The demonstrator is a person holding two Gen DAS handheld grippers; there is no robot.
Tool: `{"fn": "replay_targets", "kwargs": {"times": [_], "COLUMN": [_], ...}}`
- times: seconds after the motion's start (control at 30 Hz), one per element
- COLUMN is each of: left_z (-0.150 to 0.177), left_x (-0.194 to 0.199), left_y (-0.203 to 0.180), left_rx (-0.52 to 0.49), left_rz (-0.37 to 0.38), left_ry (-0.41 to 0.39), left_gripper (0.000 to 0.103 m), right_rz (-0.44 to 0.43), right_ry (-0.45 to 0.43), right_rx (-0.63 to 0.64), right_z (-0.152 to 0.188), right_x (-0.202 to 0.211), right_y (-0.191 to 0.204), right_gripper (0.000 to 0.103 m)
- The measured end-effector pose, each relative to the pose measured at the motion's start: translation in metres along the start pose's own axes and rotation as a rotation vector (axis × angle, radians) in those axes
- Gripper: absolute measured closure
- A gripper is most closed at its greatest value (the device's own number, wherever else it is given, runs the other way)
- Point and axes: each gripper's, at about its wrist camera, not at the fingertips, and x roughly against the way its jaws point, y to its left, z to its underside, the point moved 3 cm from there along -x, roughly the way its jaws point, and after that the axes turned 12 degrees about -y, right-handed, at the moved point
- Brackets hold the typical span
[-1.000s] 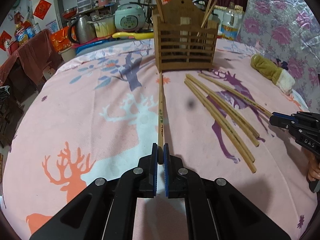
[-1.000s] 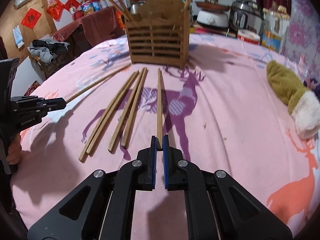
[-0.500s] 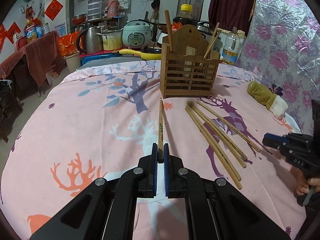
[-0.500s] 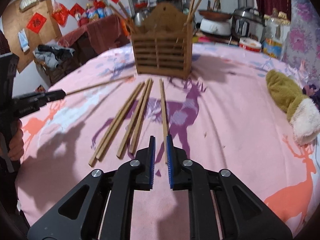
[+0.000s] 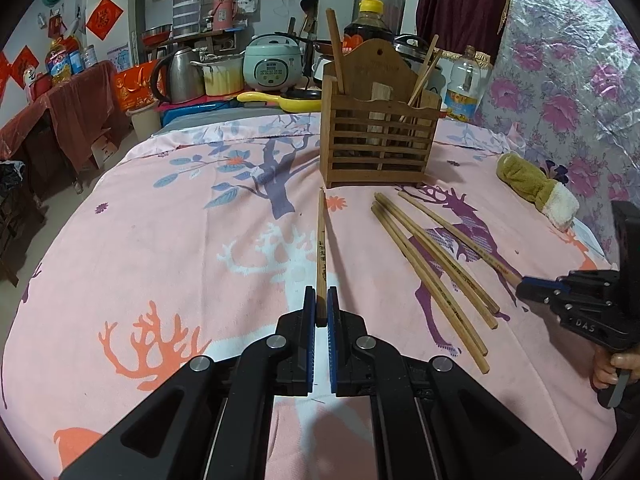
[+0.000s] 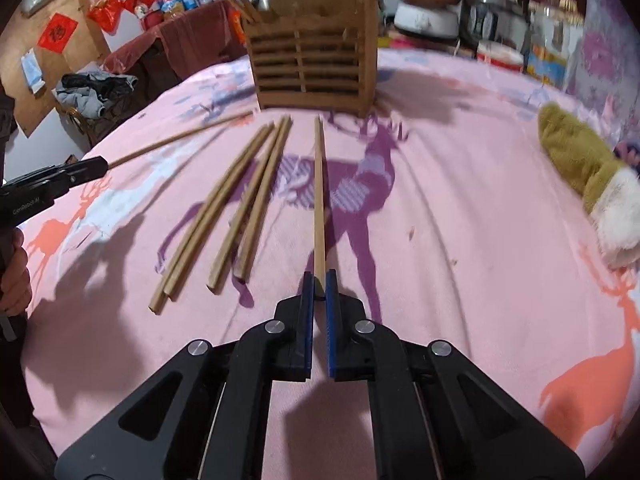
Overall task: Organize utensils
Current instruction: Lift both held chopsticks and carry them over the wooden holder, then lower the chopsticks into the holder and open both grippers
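A slatted wooden holder (image 5: pixel 378 142) with a few chopsticks standing in it is at the back of the pink table; it also shows in the right wrist view (image 6: pixel 314 62). My left gripper (image 5: pixel 321 306) is shut on one chopstick (image 5: pixel 321 240), held just above the cloth and pointing at the holder. My right gripper (image 6: pixel 319 286) is shut on the near end of another chopstick (image 6: pixel 319 192). Several loose chopsticks (image 6: pixel 240 208) lie to its left. My right gripper also shows in the left wrist view (image 5: pixel 532 292), and my left one in the right wrist view (image 6: pixel 96 166).
A green and white plush mitt (image 5: pixel 536 190) lies at the right of the table, also in the right wrist view (image 6: pixel 592 176). A rice cooker (image 5: pixel 272 62), a kettle (image 5: pixel 180 74) and bottles stand behind the table. The pink cloth (image 5: pixel 160 248) drops off at the left.
My right gripper was shut on its chopstick, opened half a second ago, and has shut on its near end again. My left gripper has lifted its chopstick and moved back.
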Motion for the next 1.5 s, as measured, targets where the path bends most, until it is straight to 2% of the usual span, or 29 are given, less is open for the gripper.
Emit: {"fn": "replay_targets", "kwargs": {"times": [0.2,0.5,0.77,1.1,1.23,1.37,1.5], "left_z": [-0.015,-0.068,-0.115,-0.175,-0.208,-0.251,-0.278], "left_x": [0.008,0.026,0.023,0.029,0.034,0.044,0.043], "left_y": [0.007,-0.013,-0.032,-0.054,-0.063,-0.073,-0.082], "left_rx": [0.047,-0.001,0.003,-0.037,-0.050,-0.048,-0.066], "left_rz": [0.017,0.025,0.054,0.049,0.044,0.027,-0.042], "left_ry": [-0.020,-0.083,-0.100,-0.160,-0.209,-0.305,-0.410], "left_gripper": [0.097,0.097,0.097,0.097,0.097,0.097,0.097], "right_rz": [-0.012,-0.007,-0.007,0.008,0.019,0.025,0.034], "right_ry": [-0.150,-0.285,-0.356,-0.412,-0.437,-0.480,-0.535], "right_rx": [0.002,-0.004,0.021,0.037,0.033,0.010,-0.019], "right_z": [-0.023,-0.070,-0.104,-0.142,-0.160,-0.184,-0.212], "right_x": [0.032,0.070,0.087,0.090,0.091,0.096,0.100], "right_y": [0.003,0.001,0.014,0.017,0.014,0.008,0.001], "right_gripper": [0.097,0.097,0.097,0.097,0.097,0.097,0.097]}}
